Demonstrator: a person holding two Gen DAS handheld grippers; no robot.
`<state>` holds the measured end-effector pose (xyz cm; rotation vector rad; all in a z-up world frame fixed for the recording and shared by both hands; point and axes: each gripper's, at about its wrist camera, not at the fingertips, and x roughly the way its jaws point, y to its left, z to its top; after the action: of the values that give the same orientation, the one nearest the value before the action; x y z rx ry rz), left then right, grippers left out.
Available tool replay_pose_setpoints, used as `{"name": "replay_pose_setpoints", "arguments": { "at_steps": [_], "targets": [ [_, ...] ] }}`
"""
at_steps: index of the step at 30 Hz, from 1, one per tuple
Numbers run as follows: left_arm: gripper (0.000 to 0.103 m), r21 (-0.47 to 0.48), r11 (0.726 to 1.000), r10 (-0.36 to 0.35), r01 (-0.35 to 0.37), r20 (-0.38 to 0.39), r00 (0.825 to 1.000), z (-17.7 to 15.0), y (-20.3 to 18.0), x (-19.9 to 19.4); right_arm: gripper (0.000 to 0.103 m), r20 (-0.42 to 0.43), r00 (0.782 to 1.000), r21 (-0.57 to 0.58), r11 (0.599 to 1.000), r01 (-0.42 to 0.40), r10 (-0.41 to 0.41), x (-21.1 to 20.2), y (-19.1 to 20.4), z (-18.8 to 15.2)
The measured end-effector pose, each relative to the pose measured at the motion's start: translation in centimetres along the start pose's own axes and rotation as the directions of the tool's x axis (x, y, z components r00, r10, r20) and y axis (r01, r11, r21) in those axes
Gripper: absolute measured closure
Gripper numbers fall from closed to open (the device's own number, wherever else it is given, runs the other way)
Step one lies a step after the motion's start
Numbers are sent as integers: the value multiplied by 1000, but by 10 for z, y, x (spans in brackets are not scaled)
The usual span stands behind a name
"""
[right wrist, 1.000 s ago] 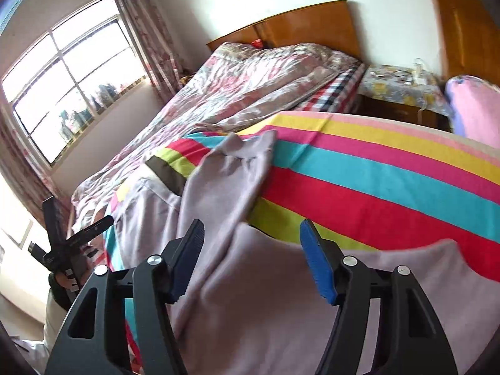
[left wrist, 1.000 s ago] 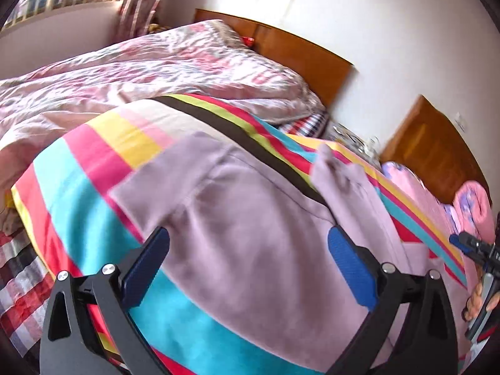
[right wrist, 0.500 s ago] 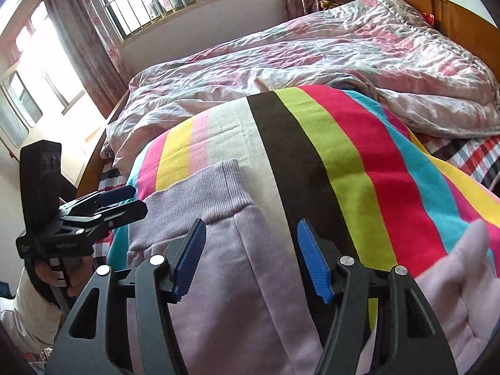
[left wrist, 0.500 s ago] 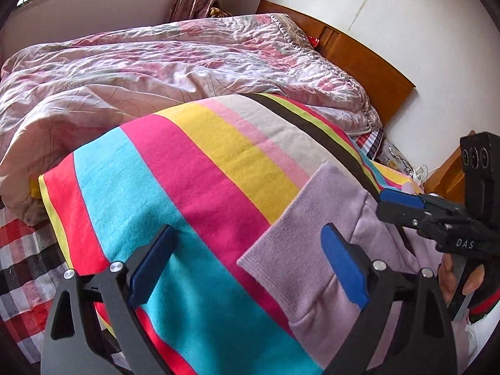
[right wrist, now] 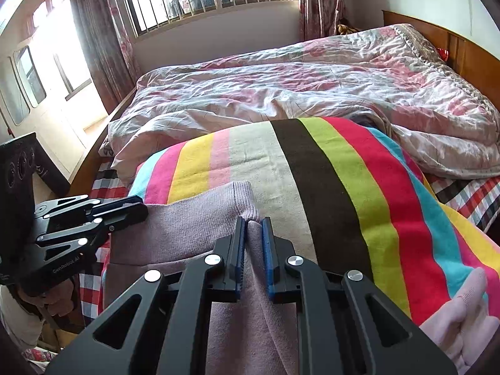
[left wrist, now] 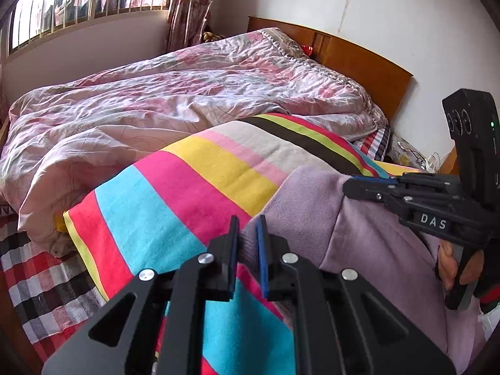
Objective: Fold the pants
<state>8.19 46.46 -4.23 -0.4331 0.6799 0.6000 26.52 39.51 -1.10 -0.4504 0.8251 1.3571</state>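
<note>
Striped, many-coloured blanket (right wrist: 328, 168) covers the near bed, with bare stripes ahead of both jaws and one rumpled pink floral quilt (right wrist: 281, 87) beyond. One pair of lilac knit pants (right wrist: 193, 231) lies along the blanket's near edge. Left gripper (left wrist: 248, 234) and right gripper (right wrist: 253, 234) each pinch a hem corner, jaws narrowed onto fabric.

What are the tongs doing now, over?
Left tongs shut on pants hem. Right tongs shut on other corner. Pants flat on striped blanket. Nothing in the way.
</note>
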Motion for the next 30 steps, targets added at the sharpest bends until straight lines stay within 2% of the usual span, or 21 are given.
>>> {"name": "replay_pose_setpoints", "arguments": {
  "at_steps": [2,3,4,5,6,7,8,9,11,13,16,18,21,22,25,27,30],
  "targets": [
    [95,-12,999,36,-36,-35,999,-3,7,7,89,-34,999,2,1000,14,-14,18,0,-7],
    [95,-13,999,51,-52,-56,997,-4,10,12,84,-26,1000,24,1000,4,-3,20,-4,-9],
    [94,-20,997,68,-69,-65,996,-6,12,14,84,-15,1000,63,998,-17,18,19,-10,-10],
    [90,-27,997,74,-75,-59,995,-7,14,12,75,-11,1000,110,994,-28,29,14,-16,-9],
    [76,-29,997,76,-77,-44,996,-7,13,7,62,-3,1000,147,989,-30,30,5,-23,-9],
    [64,-33,997,64,-65,-15,998,-6,11,0,55,13,1000,173,985,-26,24,-8,-28,-9],
    [41,-41,998,46,-45,22,999,-6,9,-10,46,47,999,202,979,-29,20,-28,-36,-11],
    [33,-45,999,17,-14,60,998,-6,6,-21,44,90,996,230,973,-30,10,-51,-45,-15],
    [26,-26,998,-60,62,102,993,-6,-5,-35,44,141,988,290,957,23,-67,-98,-69,-31],
    [20,13,992,-125,124,99,987,-8,-18,-39,44,129,973,364,922,133,-191,-134,-101,-58],
    [17,61,977,-207,204,38,978,-16,-38,-26,44,47,957,544,811,217,-287,-167,-163,-116],
    [16,88,973,-213,214,-20,977,-23,-50,-11,44,-10,955,628,741,236,-295,-176,-193,-153],
    [15,95,978,-181,188,-74,981,-33,-57,10,45,-55,972,685,700,204,-229,-163,-213,-187],
    [15,103,978,-172,179,-73,982,-36,-57,12,46,-55,973,681,704,200,-223,-159,-214,-189],
    [15,90,979,-177,183,-70,982,-36,-52,3,63,-53,981,636,751,177,-186,-146,-207,-180],
    [14,73,982,-172,176,-63,983,-35,-42,-5,92,-84,980,570,798,194,-179,-137,-197,-169],
    [14,57,986,-156,158,-39,987,-33,-25,-20,95,-85,962,439,857,270,-260,-144,-168,-147]
  ]
}}
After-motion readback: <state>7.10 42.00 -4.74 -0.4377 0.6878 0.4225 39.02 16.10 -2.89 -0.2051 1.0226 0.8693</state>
